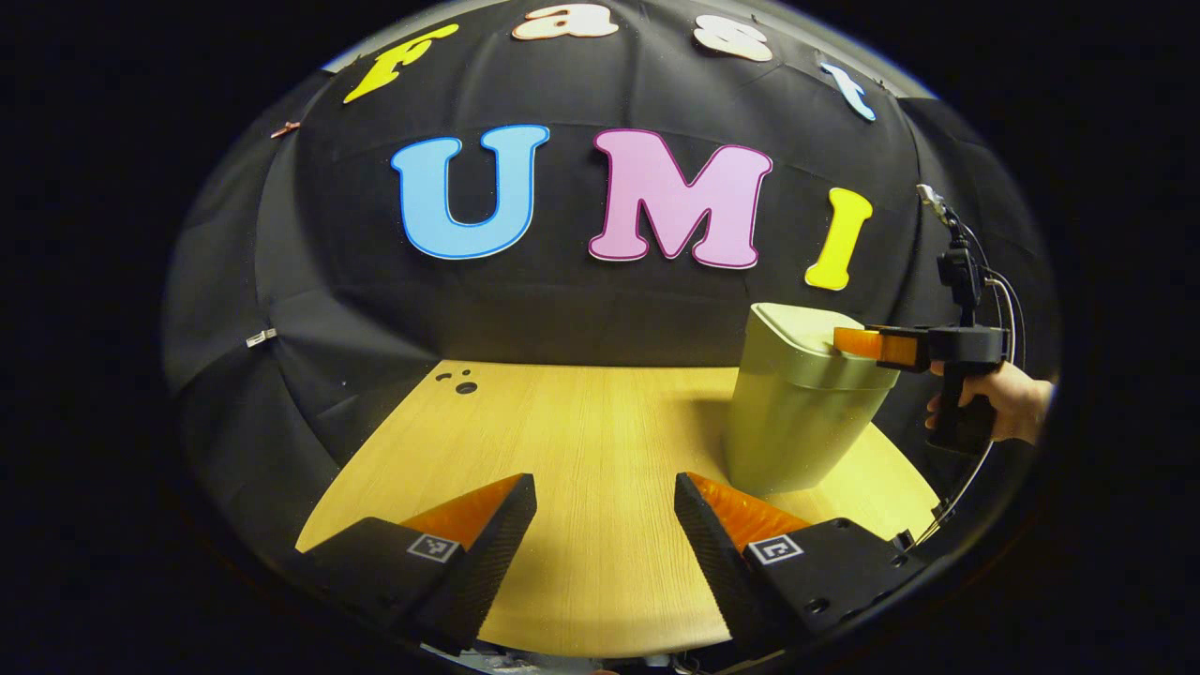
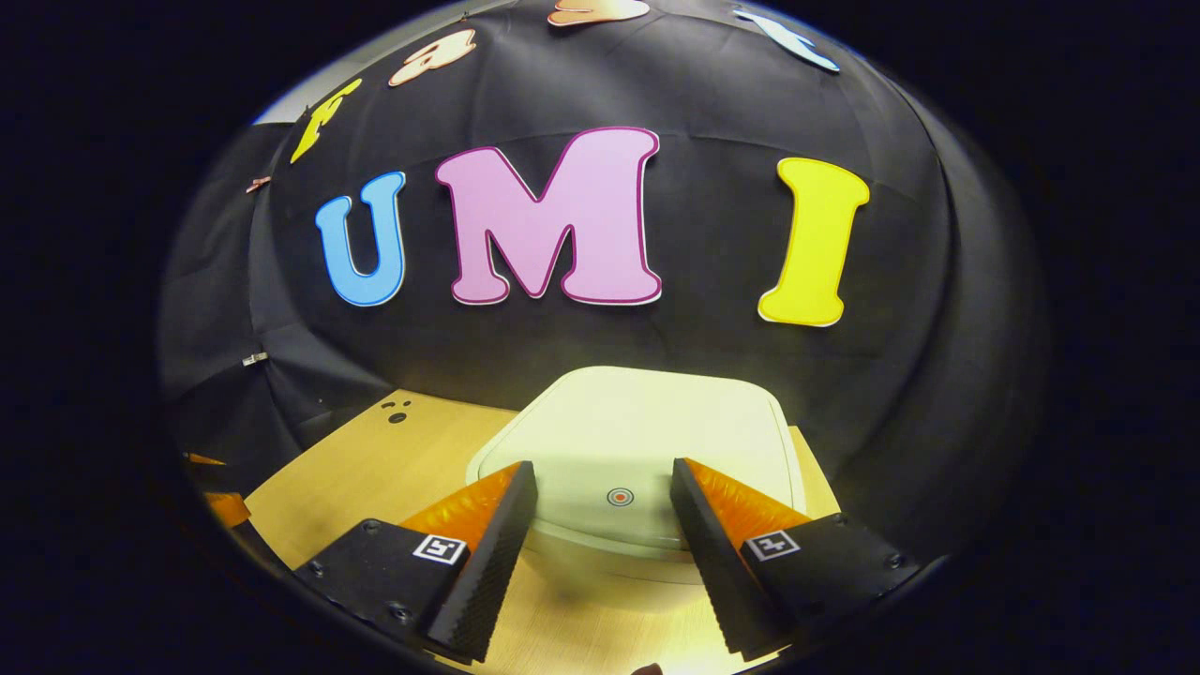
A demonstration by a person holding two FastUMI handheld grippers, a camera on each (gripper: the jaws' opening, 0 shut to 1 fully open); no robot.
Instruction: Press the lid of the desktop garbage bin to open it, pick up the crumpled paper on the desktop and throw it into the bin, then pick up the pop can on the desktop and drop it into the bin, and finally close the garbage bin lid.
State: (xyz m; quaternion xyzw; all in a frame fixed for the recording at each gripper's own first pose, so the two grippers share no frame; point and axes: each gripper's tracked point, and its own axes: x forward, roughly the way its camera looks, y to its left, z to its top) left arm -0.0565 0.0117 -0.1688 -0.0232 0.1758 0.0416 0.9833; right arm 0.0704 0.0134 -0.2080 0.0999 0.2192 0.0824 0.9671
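The pale green desktop bin stands on the right of the wooden table, lid down. From above, its flat lid carries a small red dot near the front edge. My right gripper is open, hovering just over that front edge with the dot between its fingers. From the side, the right gripper reaches over the bin's top rim, held by a hand. My left gripper is open over bare tabletop, left of the bin, with nothing between its fingers.
Small dark holes mark the table's far left corner, against the black cloth wall. A cable hangs from the right gripper past the table's right edge. Part of the left gripper shows low at the left.
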